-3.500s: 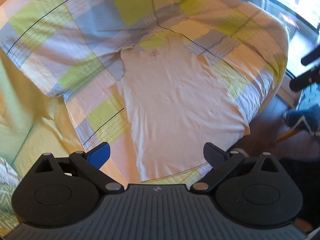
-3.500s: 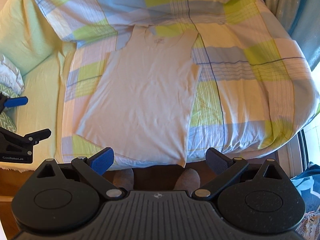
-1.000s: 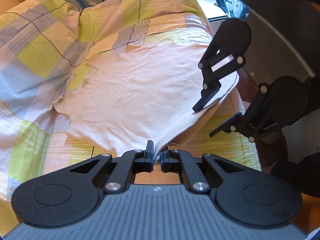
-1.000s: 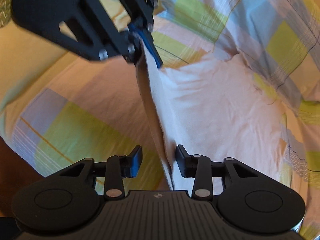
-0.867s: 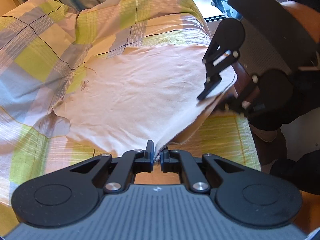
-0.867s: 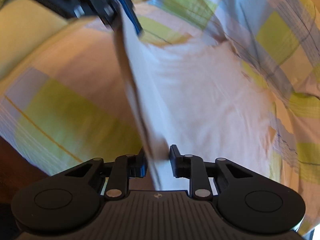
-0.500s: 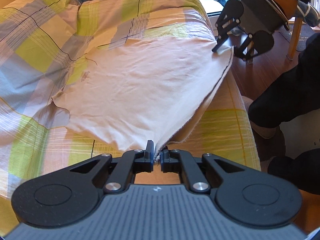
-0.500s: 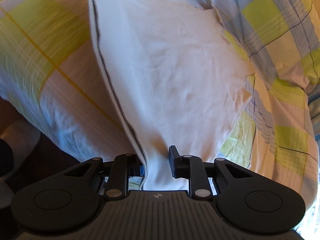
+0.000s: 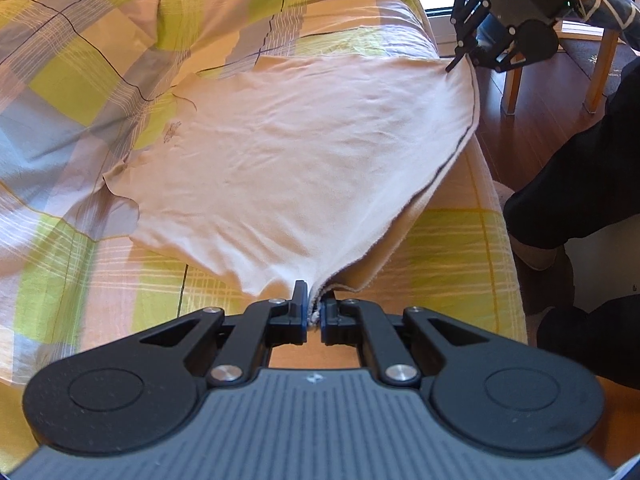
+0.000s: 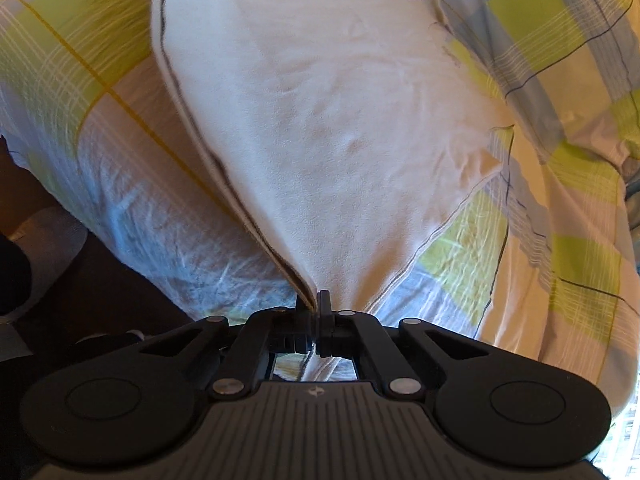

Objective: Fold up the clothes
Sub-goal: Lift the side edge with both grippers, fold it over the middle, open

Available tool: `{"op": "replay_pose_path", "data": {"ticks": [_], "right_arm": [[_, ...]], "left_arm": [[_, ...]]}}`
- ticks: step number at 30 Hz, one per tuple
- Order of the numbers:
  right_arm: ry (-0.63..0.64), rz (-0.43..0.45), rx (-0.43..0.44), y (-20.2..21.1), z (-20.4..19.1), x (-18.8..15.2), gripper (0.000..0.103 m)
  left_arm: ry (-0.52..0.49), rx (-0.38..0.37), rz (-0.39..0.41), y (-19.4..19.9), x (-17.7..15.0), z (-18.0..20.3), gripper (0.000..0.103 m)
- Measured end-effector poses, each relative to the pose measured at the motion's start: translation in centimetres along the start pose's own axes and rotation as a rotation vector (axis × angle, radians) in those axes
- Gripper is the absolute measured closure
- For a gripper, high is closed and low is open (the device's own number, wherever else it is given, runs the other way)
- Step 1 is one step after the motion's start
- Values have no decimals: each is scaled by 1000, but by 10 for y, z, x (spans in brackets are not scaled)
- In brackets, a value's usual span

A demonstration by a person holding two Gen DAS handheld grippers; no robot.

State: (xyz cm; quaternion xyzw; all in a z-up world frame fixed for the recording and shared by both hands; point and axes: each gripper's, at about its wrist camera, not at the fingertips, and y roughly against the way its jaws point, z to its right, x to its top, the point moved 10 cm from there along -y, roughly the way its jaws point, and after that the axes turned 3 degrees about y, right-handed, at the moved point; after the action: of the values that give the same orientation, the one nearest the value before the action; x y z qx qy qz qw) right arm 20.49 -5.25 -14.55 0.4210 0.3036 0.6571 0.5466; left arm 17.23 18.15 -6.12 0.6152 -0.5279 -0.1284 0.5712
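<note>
Left gripper [image 9: 314,314]: fingers [image 9: 298,300] clenched on one bottom corner of the pale shirt [image 9: 304,152], with cloth bunched between the pads at the lower centre of the left wrist view. Right gripper [image 10: 313,312]: fingers [image 10: 325,304] likewise clenched on the opposite bottom corner, hem caught between the pads at the lower centre of the right wrist view. In the left wrist view the right gripper [image 9: 454,66] also appears at the upper right of the frame, its tips meeting the far corner of the hem.

The shirt lies spread across the checked bedspread [image 9: 100,60], filling the middle of both frames. Its upper part rests flat on the bed toward the upper left of the left wrist view, where a small faint mark [image 9: 171,131] shows on the fabric. The bottom hem [image 9: 456,152] is lifted off the bedspread and runs taut between the two held corners, a dark stitched line tracing its edge. In the right wrist view the same hem [image 10: 192,128] runs from the fingers up toward the upper left of the frame, the cloth fanning out white above it.

Bedspread: green, blue-grey and cream checks, wrinkled, hanging over the bed's edge. Wooden floor [image 9: 532,120] at the right of the left wrist view, with wooden chair legs [image 9: 600,68] at the upper right. The person's dark-clothed leg [image 9: 580,184] occupies the right edge.
</note>
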Motion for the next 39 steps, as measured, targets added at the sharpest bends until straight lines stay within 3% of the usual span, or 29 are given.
{"op": "replay_pose_path", "data": {"ticks": [7, 19, 22, 25, 29, 31, 35, 39], "right_arm": [[2, 6, 82, 53, -3, 5, 103], [65, -60, 298, 158, -55, 4, 103], [75, -69, 371, 166, -48, 13, 103], [73, -60, 399, 155, -8, 35, 103], [90, -71, 456, 122, 61, 64, 103], [91, -117, 544, 96, 92, 75, 103], [50, -103, 648, 33, 145, 99, 103], [-52, -90, 730, -35, 186, 115, 103]], "left_arm": [[17, -28, -16, 26, -13, 12, 101], [156, -167, -92, 115, -49, 77, 101], [218, -188, -95, 117, -50, 71, 101], [306, -162, -84, 101, -42, 32, 101], [433, -117, -70, 67, -17, -49, 101], [491, -137, -91, 41, -6, -83, 101], [634, -211, -150, -19, 6, -140, 101], [716, -188, -168, -68, 12, -185, 101]]}}
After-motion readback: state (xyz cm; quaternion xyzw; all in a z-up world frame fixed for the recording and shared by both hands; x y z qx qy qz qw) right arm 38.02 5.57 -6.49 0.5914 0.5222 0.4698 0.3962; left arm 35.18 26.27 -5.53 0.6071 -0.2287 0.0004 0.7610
